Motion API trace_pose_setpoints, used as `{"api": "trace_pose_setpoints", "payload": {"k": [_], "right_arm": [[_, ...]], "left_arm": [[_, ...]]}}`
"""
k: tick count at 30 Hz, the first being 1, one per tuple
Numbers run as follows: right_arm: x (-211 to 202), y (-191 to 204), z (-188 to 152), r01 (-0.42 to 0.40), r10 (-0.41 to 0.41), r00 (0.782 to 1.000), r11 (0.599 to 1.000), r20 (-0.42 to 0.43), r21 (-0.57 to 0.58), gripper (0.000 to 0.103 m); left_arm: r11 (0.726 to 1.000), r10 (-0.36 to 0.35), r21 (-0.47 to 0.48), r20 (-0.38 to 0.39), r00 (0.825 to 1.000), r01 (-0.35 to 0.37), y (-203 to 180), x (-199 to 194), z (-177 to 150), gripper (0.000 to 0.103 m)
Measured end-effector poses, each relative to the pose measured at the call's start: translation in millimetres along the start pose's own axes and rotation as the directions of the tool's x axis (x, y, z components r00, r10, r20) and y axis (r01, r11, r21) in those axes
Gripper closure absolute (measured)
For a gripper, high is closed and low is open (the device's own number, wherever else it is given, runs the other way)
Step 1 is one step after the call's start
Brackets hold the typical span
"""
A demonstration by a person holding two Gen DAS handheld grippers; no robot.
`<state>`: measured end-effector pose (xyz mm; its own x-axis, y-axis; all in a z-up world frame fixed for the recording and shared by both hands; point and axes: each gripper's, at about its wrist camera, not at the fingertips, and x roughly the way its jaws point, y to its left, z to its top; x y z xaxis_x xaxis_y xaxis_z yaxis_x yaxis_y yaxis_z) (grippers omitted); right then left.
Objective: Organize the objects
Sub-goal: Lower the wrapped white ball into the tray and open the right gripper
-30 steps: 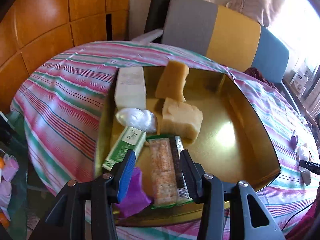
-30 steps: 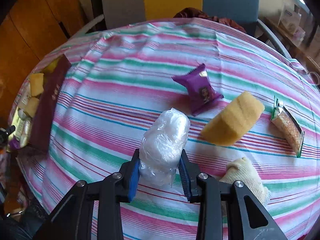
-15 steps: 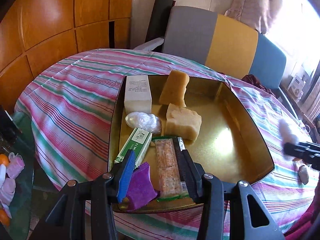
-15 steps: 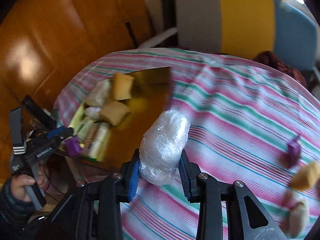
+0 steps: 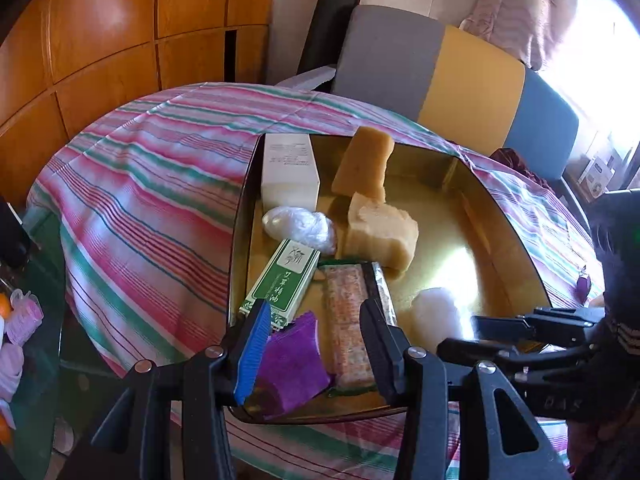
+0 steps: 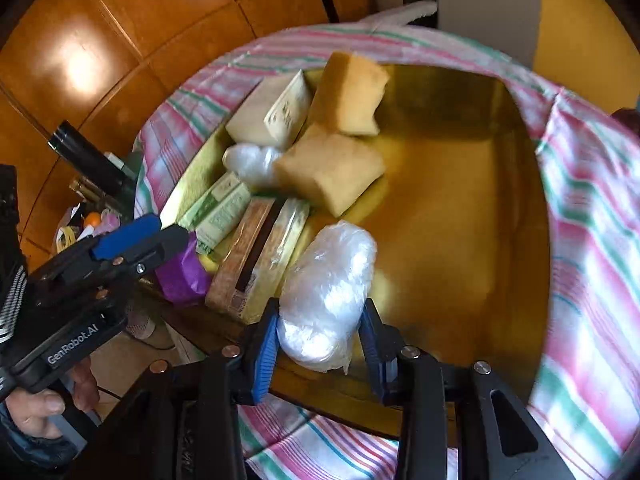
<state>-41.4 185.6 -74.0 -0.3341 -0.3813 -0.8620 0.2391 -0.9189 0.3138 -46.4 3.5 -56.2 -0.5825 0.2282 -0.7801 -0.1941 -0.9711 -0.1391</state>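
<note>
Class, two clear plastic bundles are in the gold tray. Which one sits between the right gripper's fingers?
The larger plastic bundle at the gold tray's near edge, between the right gripper fingers whose jaws have just been opening. The smaller bundle lies farther back, beside the white box.

A cloth [image 5: 152, 200] striped in pink, green and white is covering the bench. The tray [image 5: 480, 216] on it is shining gold inside. In it are lying a white box [image 5: 290, 172], two tan sponges [image 5: 364, 164], a green-and-white box [image 5: 282, 280], a purple packet [image 5: 292, 360], a brown cracker pack [image 5: 348, 320] and a clear white bag [image 6: 328, 296]. The claws' pads [image 6: 266, 352] are showing blue on black.
</note>
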Motion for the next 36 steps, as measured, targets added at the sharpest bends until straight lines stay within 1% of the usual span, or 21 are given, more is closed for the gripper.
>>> {"api": "trace_pose_setpoints", "payload": {"k": [1,2,3,4,9,15,19,21,22,23,26,29,31,34,36], "right_arm": [[1.3,-0.2,-1.0,-0.017,0.017,1.0,1.0,-0.001,0.014,0.048],[0.8,-0.8,-1.4,-0.035,0.035,0.999,0.999,0.001,0.024,0.045],[0.0,-0.9,-1.8,-0.048,0.048,0.999,0.998,0.005,0.032,0.037],[-1.5,-1.2,-2.4,-0.051,0.051,0.999,0.998,0.011,0.039,0.033],[-15.8,-5.7,-7.6,-0.05,0.046,0.997,0.996,0.058,0.076,0.032],[-47.8,-18.3,-20.9,-0.042,0.024,0.991,0.99,0.133,0.133,0.032],[-75.3,-42.0,-35.4,-0.016,-0.018,0.985,0.982,0.174,0.188,0.029],[-90.2,-56.6,-45.0,0.004,-0.047,0.98,0.976,0.192,0.219,0.028],[-98.8,-65.5,-51.3,0.029,-0.078,0.977,0.971,0.199,0.239,0.027],[-108.4,-75.6,-57.8,0.049,-0.106,0.973,0.963,0.204,0.264,0.027],[-139.0,-105.1,-76.9,0.035,-0.126,0.963,0.936,0.239,0.35,0.027],[-170.6,-139.3,-99.2,0.099,-0.226,0.94,0.897,0.254,0.43,0.025],[-189.8,-164.6,-116.0,0.129,-0.281,0.928,0.858,0.244,0.497,0.025],[-217.4,-203.0,-141.8,0.186,-0.367,0.907,0.788,0.205,0.587,0.024],[-228.2,-223.9,-153.5,0.219,-0.398,0.903,0.749,0.161,0.626,0.021]], "left_arm": [[1.0,0.001,-0.001,-0.001,1.0,-0.001,0.5,0.5,0.0,0.056],[1.0,0.003,-0.004,-0.001,1.0,-0.003,1.4,1.0,-0.1,0.056],[1.0,0.003,-0.007,-0.001,1.0,-0.003,2.0,1.3,-0.3,0.056],[1.0,0.004,-0.009,-0.002,1.0,-0.004,2.8,1.3,-0.5,0.056],[1.0,0.004,-0.014,0.01,1.0,-0.004,2.8,-1.6,0.4,0.057],[1.0,-0.01,-0.003,0.021,1.0,0.01,-1.6,-6.8,1.9,0.056],[1.0,-0.026,0.011,0.018,0.999,0.026,-7.8,-8.9,2.1,0.057],[0.999,-0.041,0.026,0.018,0.999,0.041,-14.3,-10.7,2.6,0.057],[0.998,-0.044,0.035,0.02,0.999,0.043,-17.4,-11.6,3.0,0.057],[0.998,-0.05,0.048,0.023,0.999,0.048,-22.4,-13.2,3.5,0.057],[0.995,-0.07,0.078,0.029,0.997,0.067,-37.2,-16.7,5.8,0.057],[0.988,-0.098,0.121,0.025,0.995,0.094,-55.1,-18.9,7.4,0.056],[0.982,-0.12,0.149,0.018,0.993,0.116,-68.0,-20.0,6.8,0.056],[0.969,-0.154,0.196,0.004,0.988,0.15,-89.6,-20.9,5.1,0.056],[0.958,-0.176,0.229,-0.004,0.984,0.173,-105.5,-21.6,3.5,0.056]]}}
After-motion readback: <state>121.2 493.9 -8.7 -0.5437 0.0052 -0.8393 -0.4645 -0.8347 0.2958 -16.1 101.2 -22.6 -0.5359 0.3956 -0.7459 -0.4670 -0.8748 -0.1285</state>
